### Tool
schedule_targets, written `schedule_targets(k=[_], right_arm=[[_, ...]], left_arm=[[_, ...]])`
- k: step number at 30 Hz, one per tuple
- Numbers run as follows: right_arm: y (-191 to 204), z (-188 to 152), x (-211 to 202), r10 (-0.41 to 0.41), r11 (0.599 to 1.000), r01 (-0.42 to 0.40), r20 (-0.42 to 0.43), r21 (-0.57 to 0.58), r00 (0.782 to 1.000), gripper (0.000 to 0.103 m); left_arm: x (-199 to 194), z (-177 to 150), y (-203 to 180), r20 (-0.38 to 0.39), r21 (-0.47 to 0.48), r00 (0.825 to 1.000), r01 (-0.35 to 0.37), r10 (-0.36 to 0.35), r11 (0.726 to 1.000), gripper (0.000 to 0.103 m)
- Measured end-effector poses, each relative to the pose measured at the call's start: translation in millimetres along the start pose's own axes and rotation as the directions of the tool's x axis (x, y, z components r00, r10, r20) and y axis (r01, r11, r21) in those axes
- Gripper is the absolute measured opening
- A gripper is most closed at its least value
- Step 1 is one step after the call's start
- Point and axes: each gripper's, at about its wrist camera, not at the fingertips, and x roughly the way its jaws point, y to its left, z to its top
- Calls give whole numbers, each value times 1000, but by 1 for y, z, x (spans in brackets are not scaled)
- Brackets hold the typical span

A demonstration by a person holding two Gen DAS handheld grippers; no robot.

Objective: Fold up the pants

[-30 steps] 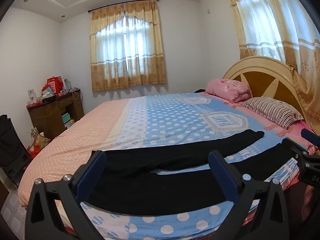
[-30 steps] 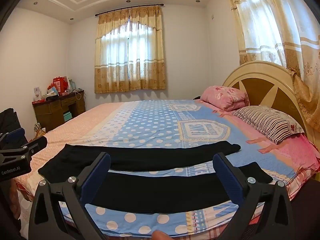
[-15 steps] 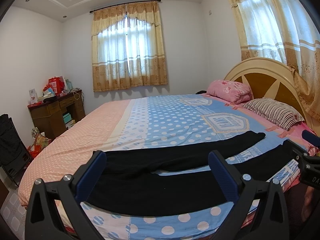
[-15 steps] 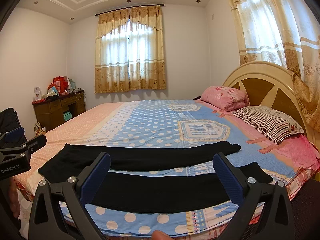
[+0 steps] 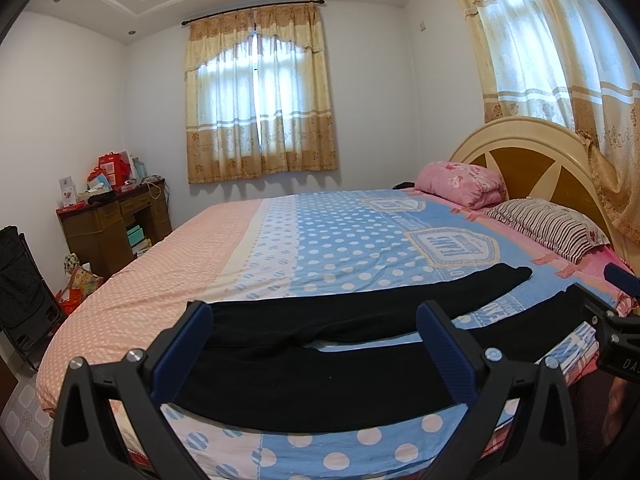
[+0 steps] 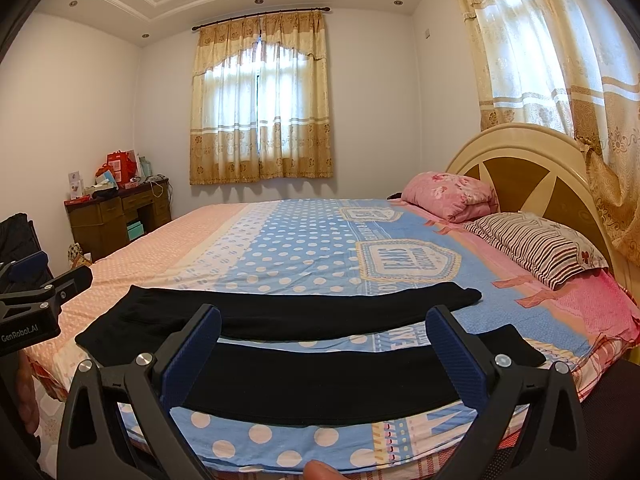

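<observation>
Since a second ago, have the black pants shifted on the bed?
No. The black pants lie as before, far leg's cuff just below the sheet's crest print.

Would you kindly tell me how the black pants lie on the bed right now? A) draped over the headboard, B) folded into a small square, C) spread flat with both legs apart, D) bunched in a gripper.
C: the black pants lie flat on the bed, legs stretched out side by side with bedspread showing between them.

black pants (image 5: 320,376), unfolded, flat across near bed edge, legs spread apart, pointing right
</observation>
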Motion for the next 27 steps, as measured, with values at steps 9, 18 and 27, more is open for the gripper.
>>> schedule_targets(k=[9,18,27], right_arm=[[1,0,0,-1,1000,1,-3,-1,1000,102],[2,0,0,-1,1000,1,-4,-2,1000,102],[2,0,0,-1,1000,1,-4,-4,1000,102]], left_arm=[[0,-1,0,1,-1,1000,0,0,1000,103],[0,-2,0,2,-1,1000,-1,1,1000,103],[0,-2,1,0,-2,1000,0,0,1000,103]])
